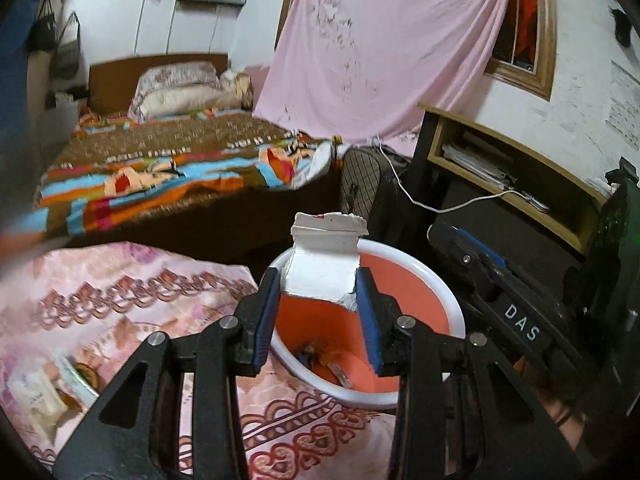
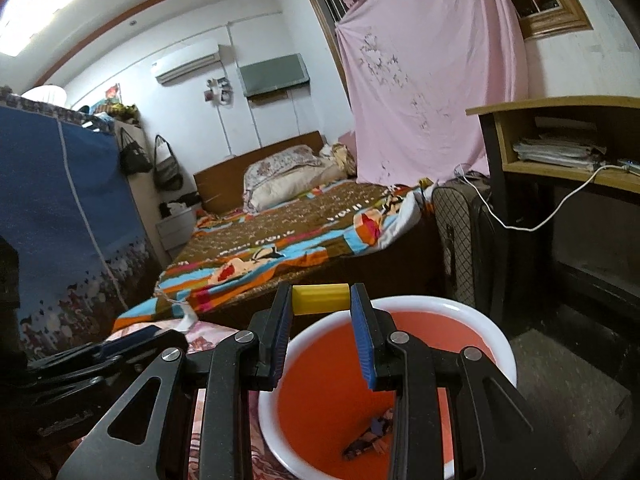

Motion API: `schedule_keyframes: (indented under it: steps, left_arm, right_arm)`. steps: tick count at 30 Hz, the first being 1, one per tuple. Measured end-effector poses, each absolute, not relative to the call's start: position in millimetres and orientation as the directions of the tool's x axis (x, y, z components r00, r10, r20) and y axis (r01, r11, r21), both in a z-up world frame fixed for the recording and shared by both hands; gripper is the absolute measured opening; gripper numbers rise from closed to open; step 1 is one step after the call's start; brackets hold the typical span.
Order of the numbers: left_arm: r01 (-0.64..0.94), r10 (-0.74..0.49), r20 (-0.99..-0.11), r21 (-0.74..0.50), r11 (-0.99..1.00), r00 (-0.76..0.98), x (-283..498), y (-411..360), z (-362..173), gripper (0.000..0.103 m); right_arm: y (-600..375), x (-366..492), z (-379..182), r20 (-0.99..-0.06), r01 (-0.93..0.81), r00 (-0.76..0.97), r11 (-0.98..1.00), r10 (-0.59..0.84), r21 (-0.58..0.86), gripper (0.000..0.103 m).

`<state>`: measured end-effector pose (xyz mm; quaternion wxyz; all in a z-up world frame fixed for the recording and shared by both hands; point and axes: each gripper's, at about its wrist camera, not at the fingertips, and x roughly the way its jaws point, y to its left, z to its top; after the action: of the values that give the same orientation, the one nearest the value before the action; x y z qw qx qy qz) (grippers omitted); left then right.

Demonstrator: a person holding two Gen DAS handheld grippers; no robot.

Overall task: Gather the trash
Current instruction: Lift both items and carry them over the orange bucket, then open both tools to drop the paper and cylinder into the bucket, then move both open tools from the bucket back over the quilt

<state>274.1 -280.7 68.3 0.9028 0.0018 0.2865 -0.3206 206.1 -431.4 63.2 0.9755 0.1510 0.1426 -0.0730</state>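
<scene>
A: Trash is held over the orange bin [image 1: 420, 280] in the left wrist view: one torn white carton [image 1: 324, 256] is clamped by the left gripper [image 1: 316, 316]. A release is called for next.

B: In the right wrist view, one yellow piece [image 2: 320, 299] is pinched by the right gripper [image 2: 322, 336] above the bin's rim [image 2: 440, 305]. Two scraps at least are counted inside.
</scene>
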Motion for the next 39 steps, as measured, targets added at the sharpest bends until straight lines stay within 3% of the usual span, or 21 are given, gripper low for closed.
schedule_keyframes:
  steps: [7, 16, 28, 33, 39]
  left_arm:
    - [0.567, -0.588, -0.557, -0.237, 0.789, 0.586, 282.8, -287.5, 59.0, 0.024]
    - [0.549, -0.578, -0.560, -0.244, 0.799, 0.593, 283.3, -283.5, 57.8, 0.031]
    - [0.446, -0.488, -0.489, -0.210, 0.870, 0.723, 275.5, -238.1, 70.2, 0.042]
    - [0.382, -0.431, -0.454, -0.200, 0.902, 0.780, 267.2, -208.1, 74.5, 0.051]
    - [0.293, -0.342, -0.395, -0.181, 0.939, 0.853, 253.6, -175.1, 81.0, 0.060]
  right_arm:
    - [-440.5, 212.4, 56.9, -0.346, 0.220, 0.931, 0.932, -0.113, 0.288, 0.028]
    - [-446.7, 213.5, 52.6, -0.373, 0.245, 0.920, 0.918, -0.119, 0.312, 0.042]
    - [-433.0, 207.5, 62.4, -0.298, 0.201, 0.948, 0.936, -0.111, 0.290, 0.049]
    - [-418.1, 207.4, 68.8, -0.269, 0.188, 0.956, 0.950, -0.118, 0.251, 0.068]
    - [-402.8, 203.7, 76.8, -0.207, 0.151, 0.973, 0.961, -0.103, 0.231, 0.079]
